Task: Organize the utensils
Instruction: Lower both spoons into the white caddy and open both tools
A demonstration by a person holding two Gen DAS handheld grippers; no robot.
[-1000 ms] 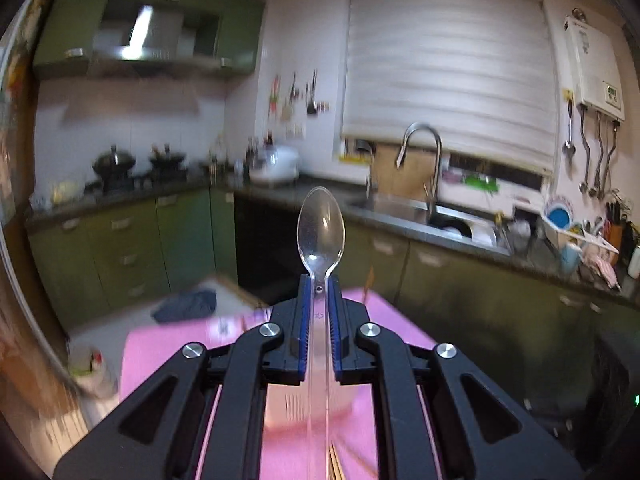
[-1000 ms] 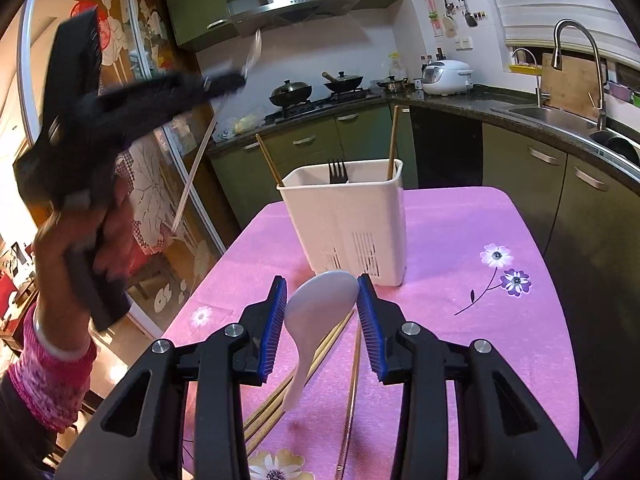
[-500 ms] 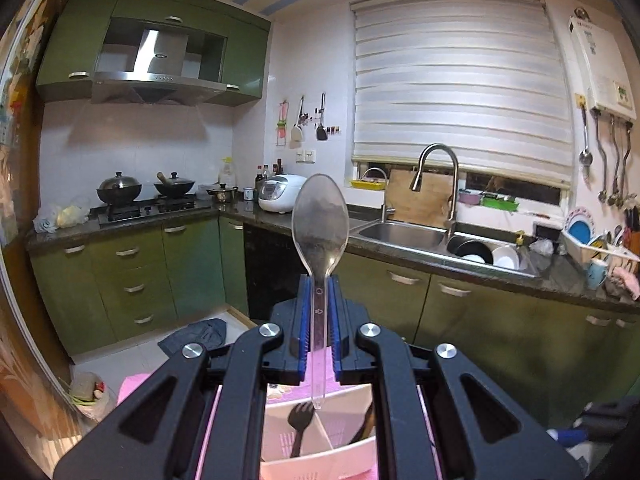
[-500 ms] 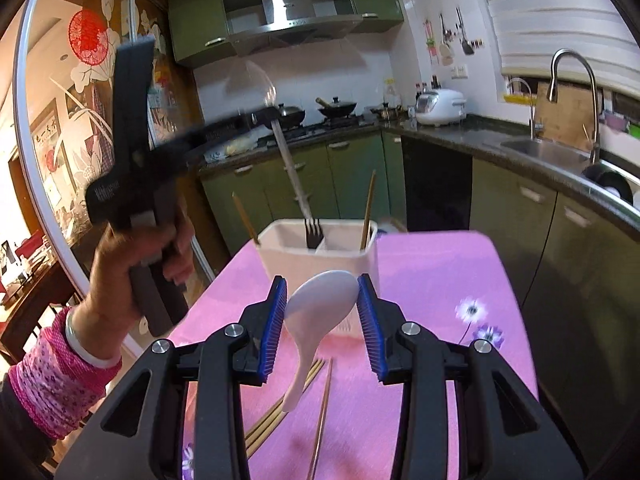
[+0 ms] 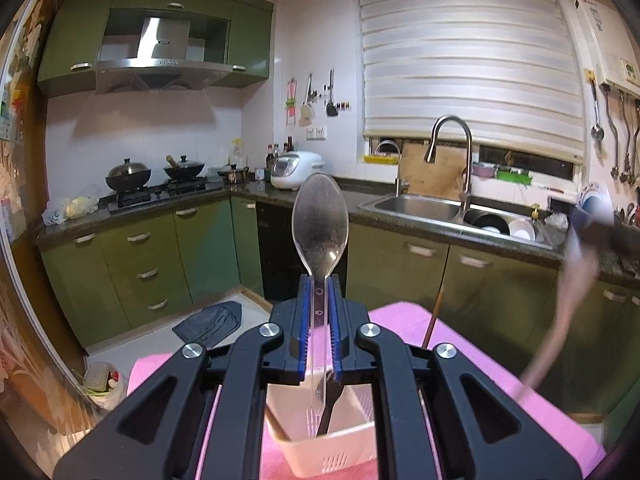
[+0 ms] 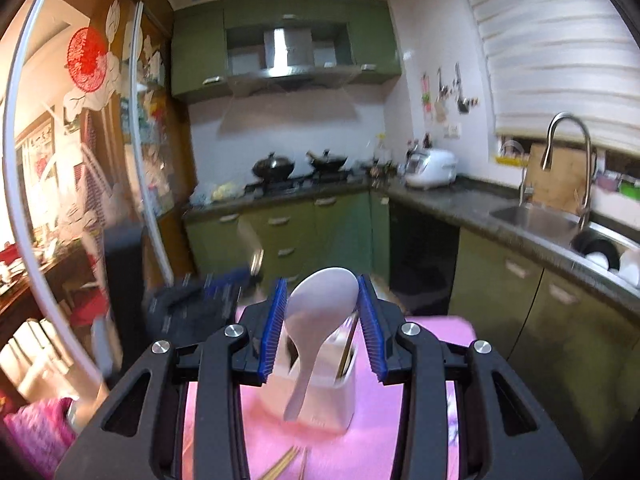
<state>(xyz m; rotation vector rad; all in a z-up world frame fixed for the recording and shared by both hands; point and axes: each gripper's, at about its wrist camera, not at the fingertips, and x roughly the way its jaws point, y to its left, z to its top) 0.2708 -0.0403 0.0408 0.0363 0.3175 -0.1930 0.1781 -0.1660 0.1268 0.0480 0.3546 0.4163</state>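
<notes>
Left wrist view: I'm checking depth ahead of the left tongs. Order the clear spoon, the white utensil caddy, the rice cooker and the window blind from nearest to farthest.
1. Clear spoon, clamped upright in the left tongs.
2. White utensil caddy, just below, on the pink table.
3. Rice cooker, on the far counter, left of the sink.
4. Window blind, on the wall behind the sink, upper right.

Both views are fisheye cameras riding just behind a gripper, looking forward along its fingers and slightly downward. The left wrist view faces the kitchen corner, with the stove (image 5: 156, 188) at middle left and the sink (image 5: 424, 208) at middle right. The right wrist view faces more toward the stove (image 6: 296, 178), the sink (image 6: 536, 216) at its right edge. Both share the white utensil holder (image 5: 320, 436) (image 6: 316, 396) low in the frame on the pink desk (image 5: 404, 314) (image 6: 432, 332), close below the lens.
</notes>
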